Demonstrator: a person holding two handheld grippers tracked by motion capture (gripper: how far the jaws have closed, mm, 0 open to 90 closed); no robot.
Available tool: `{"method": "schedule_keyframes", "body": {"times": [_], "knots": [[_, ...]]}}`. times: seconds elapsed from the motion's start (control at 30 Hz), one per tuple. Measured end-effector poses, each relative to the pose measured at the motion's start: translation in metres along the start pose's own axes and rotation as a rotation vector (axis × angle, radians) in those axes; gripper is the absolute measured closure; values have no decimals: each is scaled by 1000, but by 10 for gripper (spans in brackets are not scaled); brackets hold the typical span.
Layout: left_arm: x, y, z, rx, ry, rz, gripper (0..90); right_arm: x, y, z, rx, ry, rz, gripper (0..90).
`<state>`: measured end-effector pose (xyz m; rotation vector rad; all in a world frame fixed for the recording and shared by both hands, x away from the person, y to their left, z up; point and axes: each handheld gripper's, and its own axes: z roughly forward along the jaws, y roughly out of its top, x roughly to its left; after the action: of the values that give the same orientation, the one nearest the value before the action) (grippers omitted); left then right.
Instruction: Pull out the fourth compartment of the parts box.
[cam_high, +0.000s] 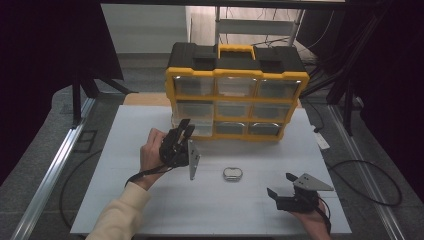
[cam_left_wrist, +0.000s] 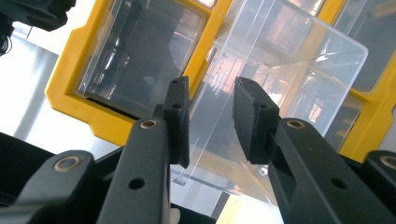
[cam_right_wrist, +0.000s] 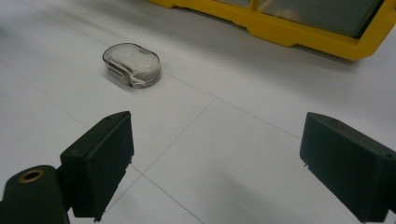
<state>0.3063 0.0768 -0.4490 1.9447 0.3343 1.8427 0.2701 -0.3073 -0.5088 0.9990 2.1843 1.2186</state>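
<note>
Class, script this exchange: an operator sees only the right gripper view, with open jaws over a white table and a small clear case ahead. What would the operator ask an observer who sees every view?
Operator: Where is the left gripper?
Observer: The left gripper is at the bottom-left drawer of the yellow organizer.
Operator: Is that drawer shut?
Observer: No, it sticks out, with a jaw on either side; whether it is gripped I cannot tell.
Operator: How many drawers are there?
Observer: Nine, in three rows of three.

A white table stands on grey floor, darkness on both sides.
</note>
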Motion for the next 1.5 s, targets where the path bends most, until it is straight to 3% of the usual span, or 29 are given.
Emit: {"method": "schedule_keyframes", "body": {"times": [0.6, 0.9, 1.0, 1.03, 1.07, 1.13, 1.33, 1.5], "knots": [[-6, -2, -2, -7, -3, 14, 670, 0, 0, 0, 0, -1, -2, 104], [-5, -2, -2, -3, -13, -7, 654, 0, 0, 0, 1, -1, -2, 104], [-4, -3, -2, 4, -21, -15, 577, 0, 0, 0, 1, -1, -2, 104], [-4, -3, -2, 7, -23, -23, 577, 0, 0, 0, 1, -1, -2, 104], [-2, -3, -2, 8, -25, -38, 506, 0, 0, 0, 1, -1, -1, 104], [2, -4, -3, 8, -38, -87, 466, 0, 0, 0, 2, -1, -1, 104], [13, -4, -7, 2, -150, -206, 273, 0, 0, 0, 2, 0, 0, 104], [16, -2, -11, -3, -211, -247, 215, 0, 0, 1, 0, -1, 0, 104]]}}
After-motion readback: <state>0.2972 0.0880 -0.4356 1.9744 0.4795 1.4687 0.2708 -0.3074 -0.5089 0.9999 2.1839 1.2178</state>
